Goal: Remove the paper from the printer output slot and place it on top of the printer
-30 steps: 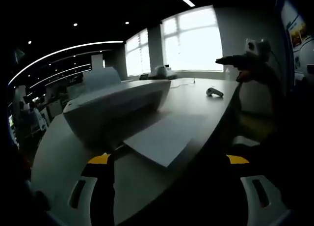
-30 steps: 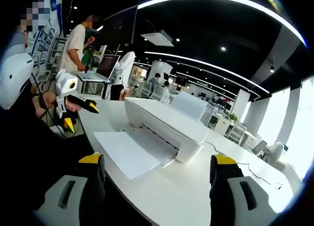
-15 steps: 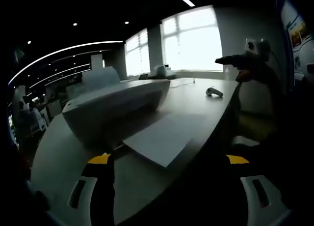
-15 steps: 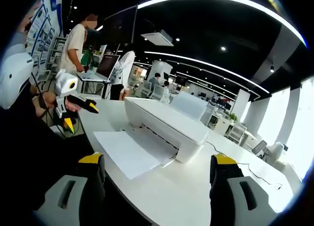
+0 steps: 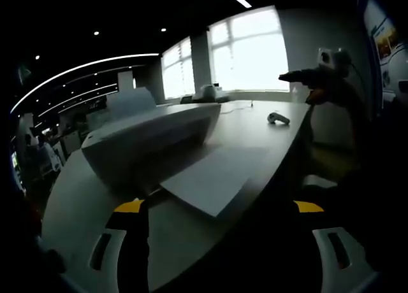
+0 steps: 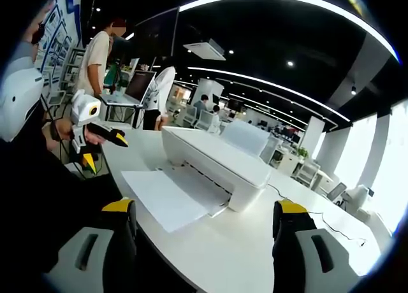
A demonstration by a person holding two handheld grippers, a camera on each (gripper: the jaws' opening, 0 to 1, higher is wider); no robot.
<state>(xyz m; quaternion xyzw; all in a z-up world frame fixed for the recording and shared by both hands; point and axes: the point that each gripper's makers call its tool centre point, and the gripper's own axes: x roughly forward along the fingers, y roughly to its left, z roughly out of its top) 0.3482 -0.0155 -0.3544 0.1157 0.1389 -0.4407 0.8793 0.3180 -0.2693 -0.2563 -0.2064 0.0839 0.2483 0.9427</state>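
A white printer (image 6: 213,159) stands on the white table (image 6: 242,255), with a sheet of paper (image 6: 167,196) lying out of its output slot toward the table's edge. My right gripper (image 6: 204,207) is open and empty, held back from the table's edge and short of the sheet. At the left of this view, a hand holds the left gripper (image 6: 95,132) off the table's side. In the left gripper view the printer (image 5: 150,137) and the paper (image 5: 213,175) lie ahead. My left gripper (image 5: 220,207) is open and empty, short of the sheet. The right gripper (image 5: 319,79) shows at upper right.
A small grey handheld device (image 5: 278,119) lies on the table beyond the paper, and a cable (image 6: 319,220) runs behind the printer. Two people (image 6: 99,57) stand at a laptop (image 6: 139,86) in the background. Bright windows (image 5: 252,51) lie past the table's far end.
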